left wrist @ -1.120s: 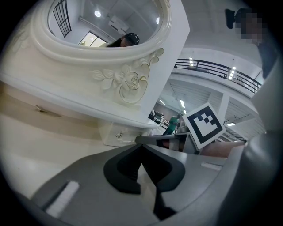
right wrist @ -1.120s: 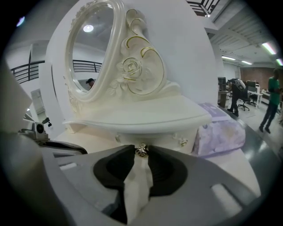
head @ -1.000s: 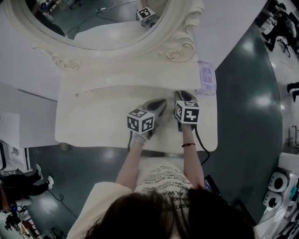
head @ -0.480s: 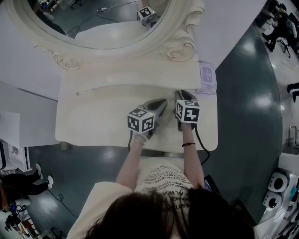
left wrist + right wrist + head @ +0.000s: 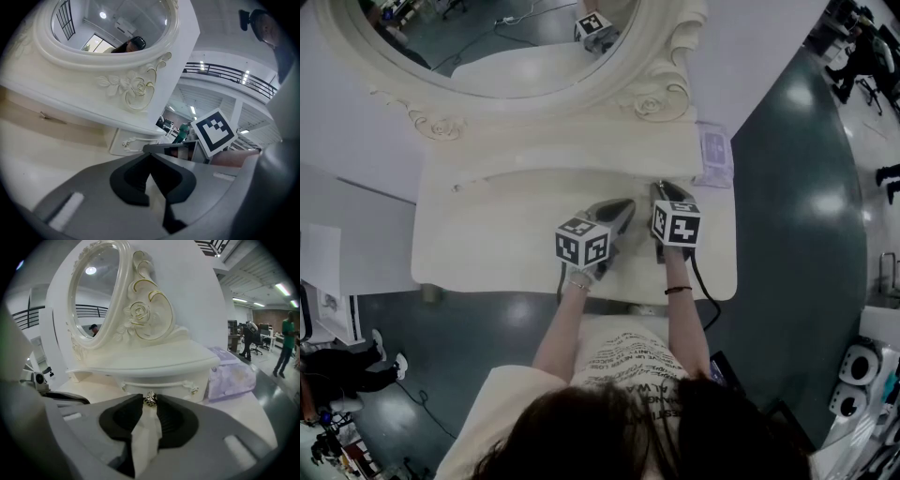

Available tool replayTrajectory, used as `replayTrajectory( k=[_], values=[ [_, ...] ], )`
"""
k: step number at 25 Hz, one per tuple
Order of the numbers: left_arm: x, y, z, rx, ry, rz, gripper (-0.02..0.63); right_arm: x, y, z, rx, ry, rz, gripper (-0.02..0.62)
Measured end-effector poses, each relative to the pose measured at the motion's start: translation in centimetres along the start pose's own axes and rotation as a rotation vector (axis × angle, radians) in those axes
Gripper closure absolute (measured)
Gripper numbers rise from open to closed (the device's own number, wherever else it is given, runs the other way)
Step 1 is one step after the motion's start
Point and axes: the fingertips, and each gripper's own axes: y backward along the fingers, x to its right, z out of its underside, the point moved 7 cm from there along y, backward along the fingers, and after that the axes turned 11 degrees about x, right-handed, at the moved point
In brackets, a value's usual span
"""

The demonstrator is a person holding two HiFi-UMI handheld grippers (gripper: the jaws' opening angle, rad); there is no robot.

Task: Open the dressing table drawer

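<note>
Dressing table w/ oval mirror (image 5: pixel 487 37), seen from above and from both grippers.

Risk: the knob (image 5: pixel 150 400) is small, round and shiny, and is caught only at the very tips of the right gripper (image 5: pixel 150 402). If it is pulled at a slant and not straight out, it could slip free, or the drawer (image 5: pixel 173 383) could be skewed and jammed. A purple box (image 5: pixel 232 376) sits just beside the drawer, so it could be nudged.

R fingers: narrowed and clamped on the knob, at the front of the small drawer under the raised shelf, R side of the tabletop (image 5: pixel 487 244).

L fingers: the left gripper (image 5: pixel 150 157) is closed at the tips, w/ nothing held, above the tabletop beside the right one.
</note>
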Motion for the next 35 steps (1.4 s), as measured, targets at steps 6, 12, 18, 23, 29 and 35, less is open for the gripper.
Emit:
replayTrajectory(
  k=[6, 12, 18, 23, 29, 35],
  values=[
    [0.3, 0.3, 0.0, 0.002, -0.003, 0.000, 0.607, -0.1, 0.4, 0.1, -0.003, -0.004, -0.001, 0.494],
    [0.6, 0.6, 0.3, 0.003, -0.002, 0.002, 0.607, -0.3, 0.8, 0.5, -0.005, -0.007, 0.000, 0.494],
    [1.0, 1.1, 0.3, 0.008, -0.002, 0.004, 0.607, -0.5, 1.4, 0.8, -0.009, -0.012, 0.001, 0.494],
    [1.3, 1.4, 0.4, 0.010, -0.007, 0.005, 0.607, -0.6, 1.7, 0.9, -0.013, -0.014, 0.002, 0.494],
    [1.4, 1.6, 0.4, 0.009, -0.008, 0.008, 0.607, -0.7, 1.9, 1.1, -0.019, -0.017, 0.003, 0.494],
    [1.9, 1.9, 0.6, 0.010, -0.008, 0.009, 0.607, -0.9, 2.5, 1.3, -0.019, -0.018, 0.000, 0.494]
  ],
)
